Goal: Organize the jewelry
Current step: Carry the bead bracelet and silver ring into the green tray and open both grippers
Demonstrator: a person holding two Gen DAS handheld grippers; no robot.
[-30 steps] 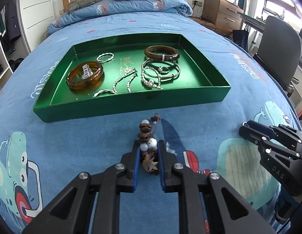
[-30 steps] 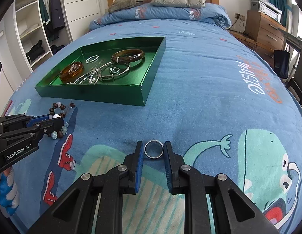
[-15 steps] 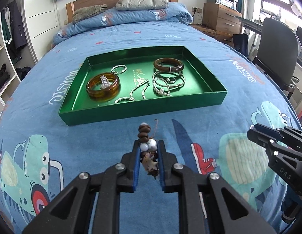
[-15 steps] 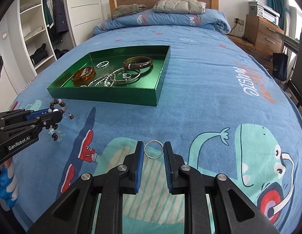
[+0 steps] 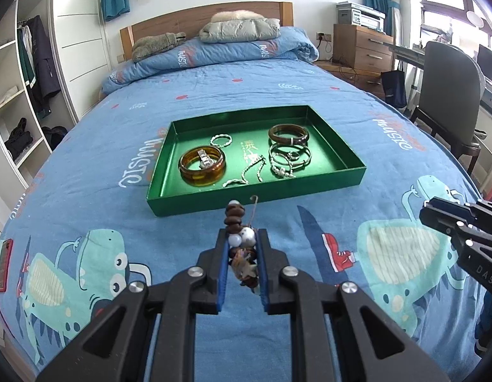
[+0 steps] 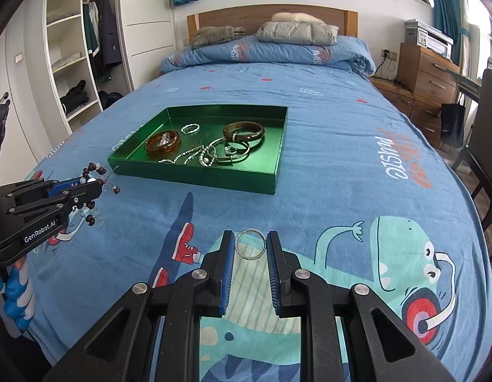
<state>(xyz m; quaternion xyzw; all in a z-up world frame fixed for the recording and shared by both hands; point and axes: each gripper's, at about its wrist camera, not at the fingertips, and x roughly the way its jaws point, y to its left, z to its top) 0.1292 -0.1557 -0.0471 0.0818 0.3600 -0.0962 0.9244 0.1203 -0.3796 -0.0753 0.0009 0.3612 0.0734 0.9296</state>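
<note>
Beaded bracelet [image 5: 241, 245]: clamped between the pads of the left hand-held gripper [image 5: 242, 248], held above the bed [image 5: 214, 95] short of the green tray [image 5: 354, 172]; limp and light, loose beads dangle, so it is best pinched mid-strand.
Silver ring [image 6: 250, 244]: nipped across its width by the right hand-held gripper [image 6: 250, 248], above the bed; stiff, smooth, probably slippery, so squeeze gently.
Tray contents: amber bangle [image 5: 203, 166], chains and other bangles lie inside.
</note>
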